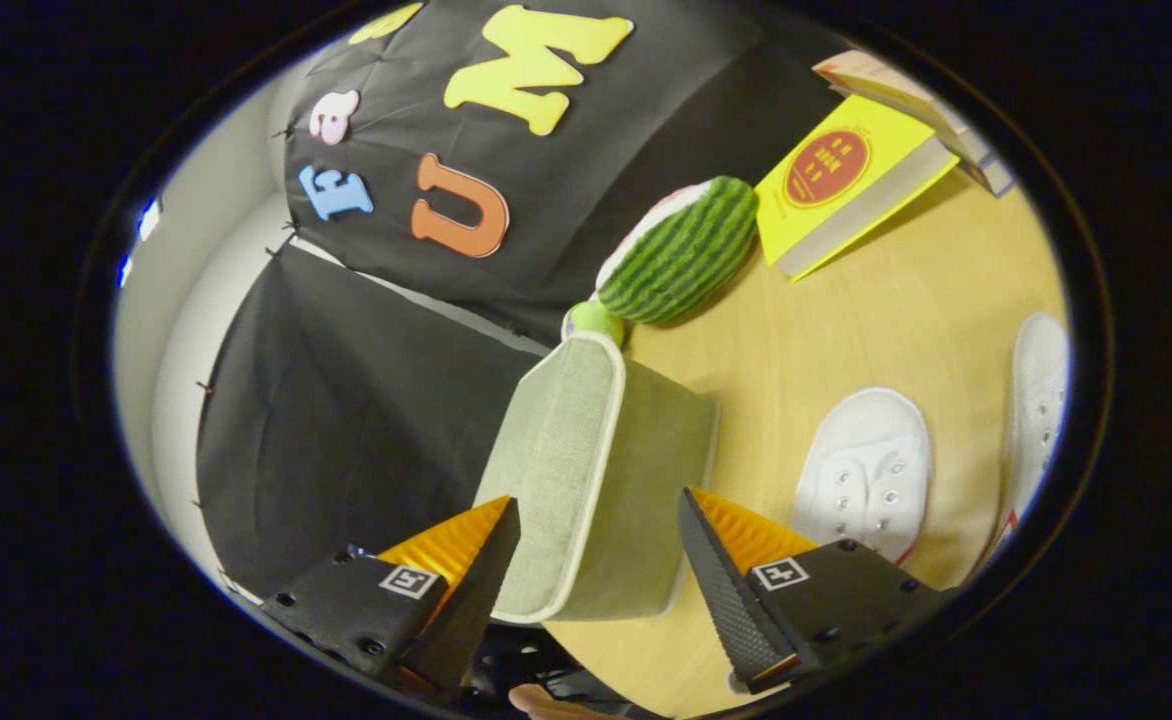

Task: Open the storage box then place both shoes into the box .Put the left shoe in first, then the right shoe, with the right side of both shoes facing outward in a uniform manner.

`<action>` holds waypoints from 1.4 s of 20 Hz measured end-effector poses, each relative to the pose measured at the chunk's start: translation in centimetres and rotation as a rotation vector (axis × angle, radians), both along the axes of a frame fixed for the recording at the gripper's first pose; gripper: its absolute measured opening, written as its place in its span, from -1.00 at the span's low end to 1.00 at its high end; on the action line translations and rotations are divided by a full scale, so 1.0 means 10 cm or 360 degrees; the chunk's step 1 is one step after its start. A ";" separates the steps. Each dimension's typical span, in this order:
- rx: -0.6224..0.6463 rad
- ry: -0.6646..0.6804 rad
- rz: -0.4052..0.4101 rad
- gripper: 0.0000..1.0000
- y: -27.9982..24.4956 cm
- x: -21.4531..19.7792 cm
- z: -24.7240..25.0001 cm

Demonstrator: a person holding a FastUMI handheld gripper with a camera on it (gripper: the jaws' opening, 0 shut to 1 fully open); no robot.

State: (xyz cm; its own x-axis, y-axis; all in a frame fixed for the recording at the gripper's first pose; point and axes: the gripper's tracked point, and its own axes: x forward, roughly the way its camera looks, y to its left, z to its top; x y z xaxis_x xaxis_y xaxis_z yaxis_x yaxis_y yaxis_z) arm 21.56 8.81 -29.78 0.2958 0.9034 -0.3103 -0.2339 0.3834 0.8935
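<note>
1. Right up front is the tool (596,570), fingers spread wide and pinching nothing. The storage box (601,470) sits in the gap between them, just ahead of the tips.
2. The box is a grey-green fabric thing with pale piping. The view is rolled over, so I honestly can't tell if the lid is up yet; looks to me like we're on the opening step.
3. Both white shoes are out on the wooden worktop (846,330) beside the box: one shoe (866,470) close by, the other shoe (1036,400) further out. Can't say which is left or right.
4. Next move, I reckon: get a finger on the lid edge and lift, then go for the left shoe.
5. Beyond the box: a striped watermelon toy (686,250) and a yellow book (846,190).
</note>
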 end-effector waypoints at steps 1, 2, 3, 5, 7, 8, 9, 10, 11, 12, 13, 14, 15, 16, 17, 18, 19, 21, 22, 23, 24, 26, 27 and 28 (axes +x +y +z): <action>0.0076 0.0064 0.0060 0.93 0.06 -0.01 0.00; 0.0132 0.0112 0.0094 0.92 0.12 0.03 0.01; 0.0152 0.0135 0.0123 0.89 0.18 0.05 -0.03; 0.0177 0.0148 0.0165 0.85 0.30 0.09 -0.06; 0.0230 0.0153 0.0236 0.82 0.44 0.05 -0.04; 0.0246 0.0142 0.0259 0.77 0.49 0.04 -0.03; 0.0255 0.0130 0.0270 0.62 0.53 0.04 -0.02; 0.0253 0.0108 0.0278 0.53 0.55 0.04 -0.02; 0.0266 0.0092 0.0290 0.39 0.55 0.02 -0.01; 0.0283 0.0080 0.0292 0.17 0.56 0.00 0.00; 0.0290 0.0066 0.0287 -0.04 0.55 0.01 0.00; 0.0307 0.0046 0.0256 -0.25 0.54 0.05 0.04; 0.0327 0.0023 0.0249 -0.46 0.52 0.05 0.10; 0.0344 0.0003 0.0228 -0.56 0.51 0.07 0.15; 0.0354 -0.0018 0.0212 -0.70 0.52 0.09 0.20; 0.0335 -0.0029 0.0207 -0.74 0.54 0.08 0.22; 0.0315 -0.0046 0.0218 -0.81 0.55 0.04 0.25; 0.0282 -0.0088 0.0193 -0.85 0.58 0.03 0.36; 0.0296 -0.0105 0.0182 -0.84 0.61 0.02 0.48; 0.0300 -0.0128 0.0191 -0.86 0.62 -0.02 0.59; 0.0294 -0.0159 0.0168 -0.88 0.64 -0.03 0.70; 0.0253 -0.0209 0.0169 -0.89 0.71 -0.10 0.90; 0.0244 -0.0233 0.0173 -0.89 0.77 -0.14 1.01; 0.0240 -0.0249 0.0171 -0.88 0.83 -0.16 1.12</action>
State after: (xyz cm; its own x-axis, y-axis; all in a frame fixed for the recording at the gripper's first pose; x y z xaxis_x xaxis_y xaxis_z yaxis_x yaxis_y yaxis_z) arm 19.93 17.14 -18.57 0.2294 0.9649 -0.1275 -0.4060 0.2139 0.8885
